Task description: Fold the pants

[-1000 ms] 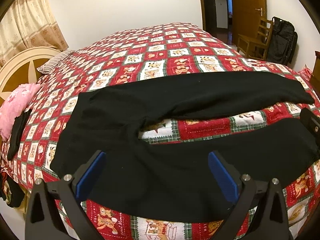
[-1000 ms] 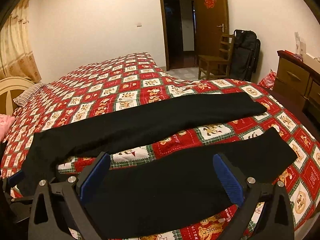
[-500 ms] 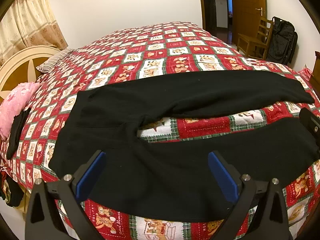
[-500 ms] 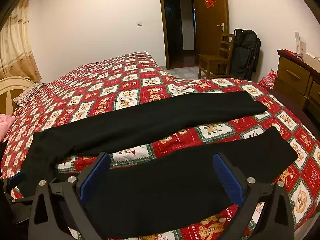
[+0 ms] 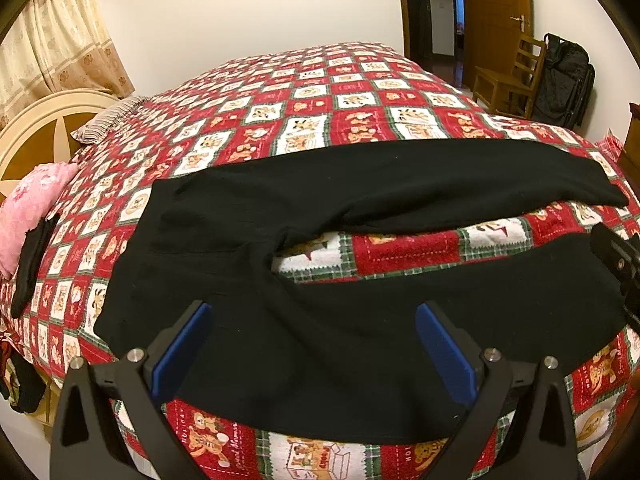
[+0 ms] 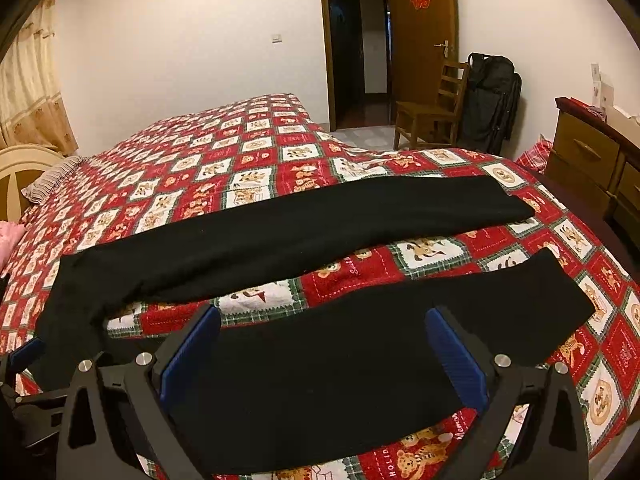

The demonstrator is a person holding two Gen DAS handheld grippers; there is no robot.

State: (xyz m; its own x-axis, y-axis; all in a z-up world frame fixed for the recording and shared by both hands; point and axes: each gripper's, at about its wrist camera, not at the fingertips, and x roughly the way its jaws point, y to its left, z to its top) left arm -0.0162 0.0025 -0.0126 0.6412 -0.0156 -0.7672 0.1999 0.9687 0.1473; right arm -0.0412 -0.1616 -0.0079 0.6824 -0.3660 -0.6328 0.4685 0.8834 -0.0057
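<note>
Black pants [image 5: 248,248] lie flat on the bed, waist to the left, both legs spread apart and running to the right [image 6: 320,232]. My left gripper [image 5: 314,344] is open and empty above the near leg, close to the crotch. My right gripper [image 6: 324,348] is open and empty above the near leg further toward the cuff [image 6: 560,292]. The right gripper's body shows at the right edge of the left wrist view [image 5: 618,264]. A blue pad of the left gripper shows at the left edge of the right wrist view [image 6: 26,354].
The bed has a red checked quilt [image 5: 320,92] and a cream headboard [image 5: 36,128] at the left. A pink pillow [image 5: 28,208] and a dark garment [image 5: 34,252] lie at the left. A wooden chair [image 6: 436,108], black bag [image 6: 492,100] and dresser [image 6: 596,164] stand at the right.
Both grippers have drifted very slightly; the pants lie as before. Both grippers stay open.
</note>
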